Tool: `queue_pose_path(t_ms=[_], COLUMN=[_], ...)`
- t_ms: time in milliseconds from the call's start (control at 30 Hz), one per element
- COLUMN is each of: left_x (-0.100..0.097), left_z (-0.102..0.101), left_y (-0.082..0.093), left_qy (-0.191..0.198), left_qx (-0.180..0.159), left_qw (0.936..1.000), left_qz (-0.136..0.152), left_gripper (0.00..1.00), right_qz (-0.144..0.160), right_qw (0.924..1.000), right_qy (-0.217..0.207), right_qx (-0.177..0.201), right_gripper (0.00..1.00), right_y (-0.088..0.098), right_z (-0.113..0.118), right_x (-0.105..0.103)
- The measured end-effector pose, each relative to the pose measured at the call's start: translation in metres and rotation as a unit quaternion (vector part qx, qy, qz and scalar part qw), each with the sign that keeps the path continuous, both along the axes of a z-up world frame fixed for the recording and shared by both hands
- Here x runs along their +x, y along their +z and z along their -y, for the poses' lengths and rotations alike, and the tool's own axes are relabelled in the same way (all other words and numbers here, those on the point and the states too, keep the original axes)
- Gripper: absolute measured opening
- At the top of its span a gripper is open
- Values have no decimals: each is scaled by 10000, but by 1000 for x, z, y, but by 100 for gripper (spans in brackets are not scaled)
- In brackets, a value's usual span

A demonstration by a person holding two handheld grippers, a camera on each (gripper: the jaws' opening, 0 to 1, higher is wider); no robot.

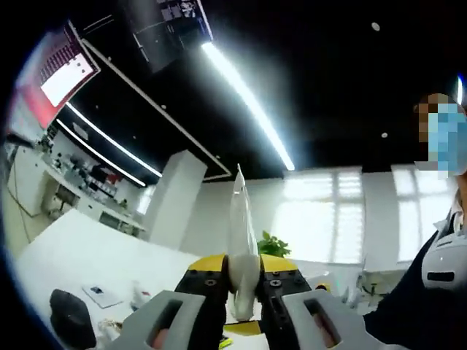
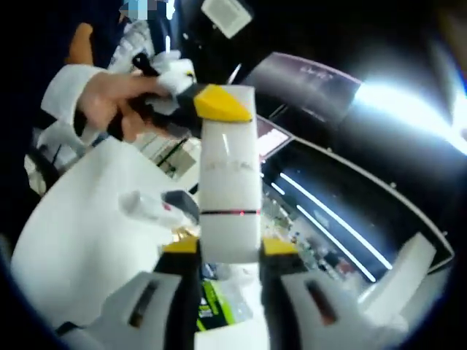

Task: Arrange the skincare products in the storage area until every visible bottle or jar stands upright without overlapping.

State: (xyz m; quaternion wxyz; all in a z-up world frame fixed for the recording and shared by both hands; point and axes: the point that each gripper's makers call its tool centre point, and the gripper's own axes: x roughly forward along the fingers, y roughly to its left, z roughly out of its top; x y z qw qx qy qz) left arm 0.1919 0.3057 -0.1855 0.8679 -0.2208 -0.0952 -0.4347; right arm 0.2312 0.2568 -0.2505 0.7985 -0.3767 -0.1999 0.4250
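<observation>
In the left gripper view my left gripper [image 1: 244, 271] is shut on a white tube [image 1: 239, 226]. The tube stands edge-on between the yellow-tipped jaws, and its flat crimped end points up toward the ceiling. In the right gripper view my right gripper [image 2: 230, 249] is shut on the lower part of a broad white tube [image 2: 230, 175] with a thin seam line. The left gripper [image 2: 213, 106], held by a hand [image 2: 109, 98], sits at that tube's far end. Its yellow jaw tip overlaps the tube there. Whether it grips this same tube I cannot tell.
A white table [image 2: 80, 248] lies below, with a white tube with red print [image 2: 149, 208] on its side, a dark object [image 2: 182, 200] and green items [image 2: 215, 302]. The left gripper view shows a dark pouch [image 1: 73, 317], a flat card [image 1: 102, 295] and a person [image 1: 438, 277] at right.
</observation>
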Motion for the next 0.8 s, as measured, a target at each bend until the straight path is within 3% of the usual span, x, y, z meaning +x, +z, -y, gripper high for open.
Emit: queue_pose_path(t_ms=[167,367,633,800], left_x=[7,9,16,22], left_z=[0,8,25,38], left_y=[8,19,22,23], left_qy=[-61,-73,-165,-146], left_qx=[-43,55,425,927], left_qw=[9998,9999,9988,9956], left_qz=[-163,-123,-148,9], left_gripper=[14,14,13,13], right_qz=[-27,76,-496,-934], right_qw=[9999,9996,9971,9907], right_qy=[37,70,49,-9], right_qx=[103,272,583,993], right_gripper=[29,29,37,44], right_y=[6,18,20,26], right_z=[1,7,22,37], right_x=[1,-4,-8,-15])
